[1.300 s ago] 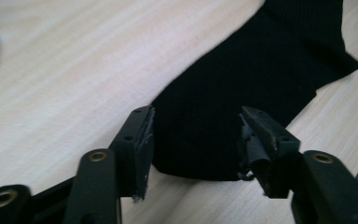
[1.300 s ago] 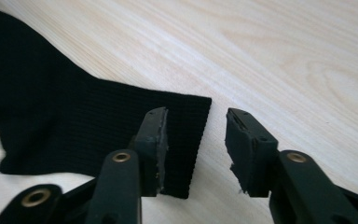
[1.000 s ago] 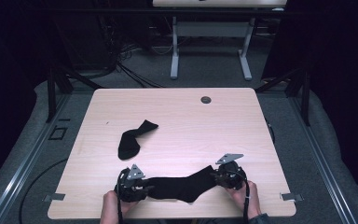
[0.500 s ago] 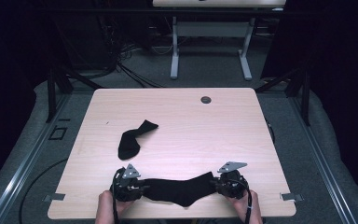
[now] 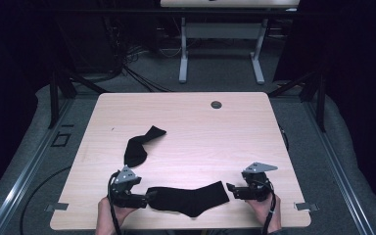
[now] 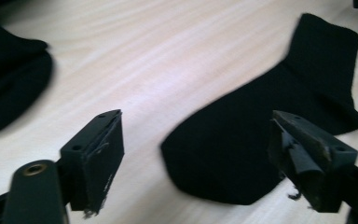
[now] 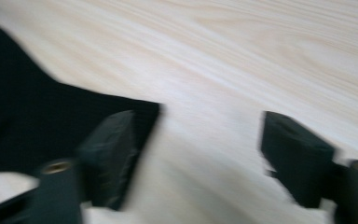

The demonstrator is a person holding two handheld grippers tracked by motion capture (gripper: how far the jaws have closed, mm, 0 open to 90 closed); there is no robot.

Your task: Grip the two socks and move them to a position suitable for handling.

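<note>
A black sock (image 5: pixel 188 198) lies flat near the front edge of the wooden table (image 5: pixel 191 117), toe to the left and cuff to the right. My left gripper (image 5: pixel 149 197) sits at the toe, open; its jaws have just been opening and the pads do not press on the sock (image 6: pixel 261 140). My right gripper (image 5: pixel 230 188) stands a little right of the cuff, open, its jaws also just opened with bare wood between them. In the right gripper view the cuff (image 7: pixel 42 126) lies behind the left jaw of the gripper (image 7: pixel 205 149). A second black sock (image 5: pixel 139 147) lies bent, farther back on the left.
A round dark grommet hole (image 5: pixel 216 105) sits near the table's far edge. Behind the table stand the white legs of another desk (image 5: pixel 182 54) and loose cables on the grey floor. The second sock (image 6: pixel 9 88) shows at the left of the left gripper view.
Both grippers have let go of the sock that was stretched between them. It now lies slack on the table. The right gripper has drawn away to the right and the left has lifted slightly.
</note>
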